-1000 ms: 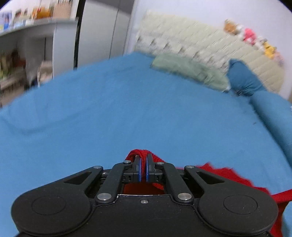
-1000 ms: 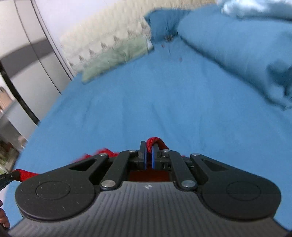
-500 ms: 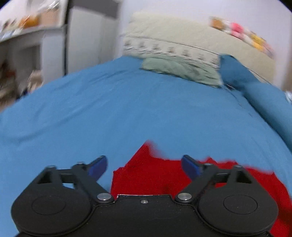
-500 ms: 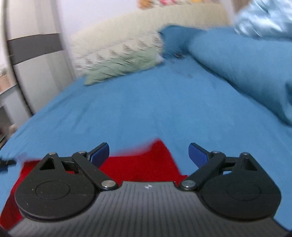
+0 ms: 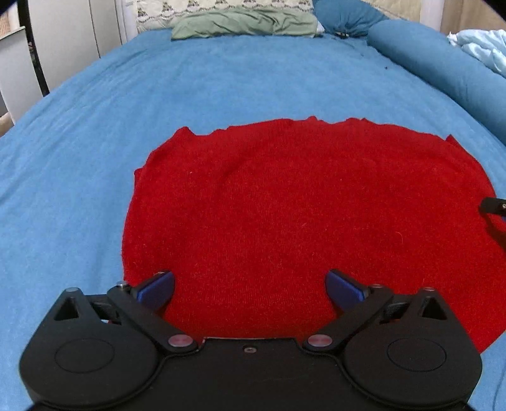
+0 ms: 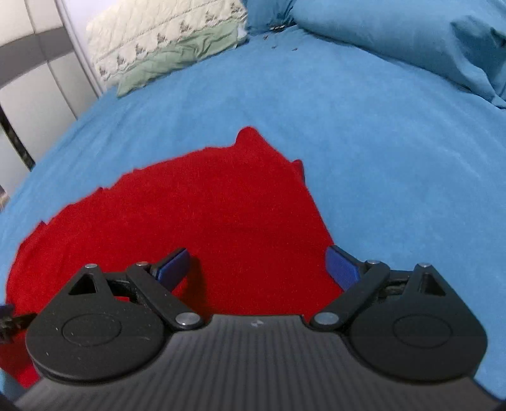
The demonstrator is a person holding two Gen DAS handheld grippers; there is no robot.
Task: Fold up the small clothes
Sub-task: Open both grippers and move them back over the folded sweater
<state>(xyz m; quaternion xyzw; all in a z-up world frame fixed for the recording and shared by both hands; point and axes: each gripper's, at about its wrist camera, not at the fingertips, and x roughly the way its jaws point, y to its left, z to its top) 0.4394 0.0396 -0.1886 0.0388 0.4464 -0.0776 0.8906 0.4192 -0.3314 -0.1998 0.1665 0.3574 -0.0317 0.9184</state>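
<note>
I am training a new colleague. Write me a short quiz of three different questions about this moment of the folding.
1. True or false: the left tool is shut on the red garment.
2. Where does the red garment lie? A) on the green pillow B) flat on the blue bedsheet C) lifted in the air
3. Fill in: the right tool has its jaws ____.

Key: 1 false, both tools are open and hold nothing; 2 B; 3 open.
</note>
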